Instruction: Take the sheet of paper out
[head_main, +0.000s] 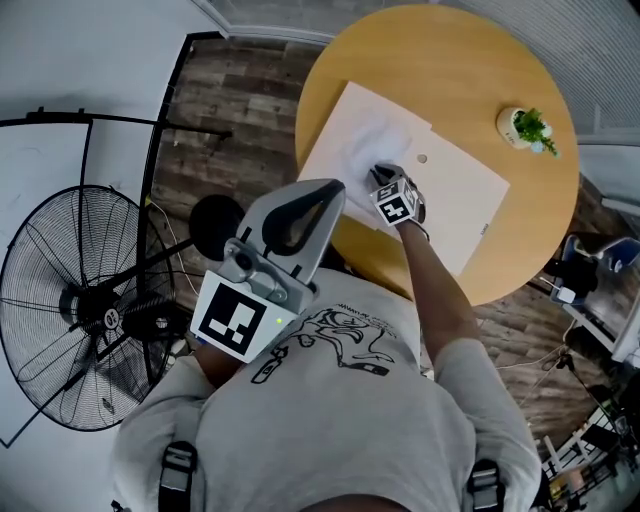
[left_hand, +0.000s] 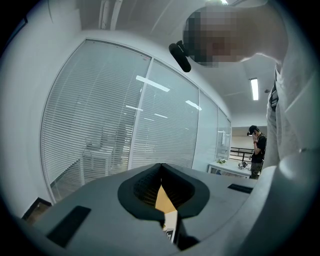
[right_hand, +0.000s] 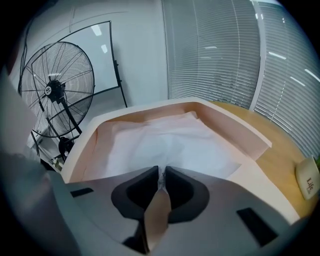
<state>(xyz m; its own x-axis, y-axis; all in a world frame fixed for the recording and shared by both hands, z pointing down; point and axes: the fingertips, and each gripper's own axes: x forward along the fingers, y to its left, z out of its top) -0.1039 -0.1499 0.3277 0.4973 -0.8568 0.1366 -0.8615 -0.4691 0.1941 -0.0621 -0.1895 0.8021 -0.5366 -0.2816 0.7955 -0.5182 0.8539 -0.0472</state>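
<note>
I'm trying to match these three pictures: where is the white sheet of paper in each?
Head view: sheet of paper upper middle, on the beige folder.
Left gripper view: not in it.
Right gripper view: middle, inside the folder.
Shared landmark: the floor fan, left in both.

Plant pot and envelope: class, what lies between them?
Nothing: only bare table separates the plant pot from the envelope, as the head view shows.

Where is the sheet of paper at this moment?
In the head view, the white sheet of paper lies on the left part of the beige folder on the round table, its near edge pinched in the right gripper.
</note>
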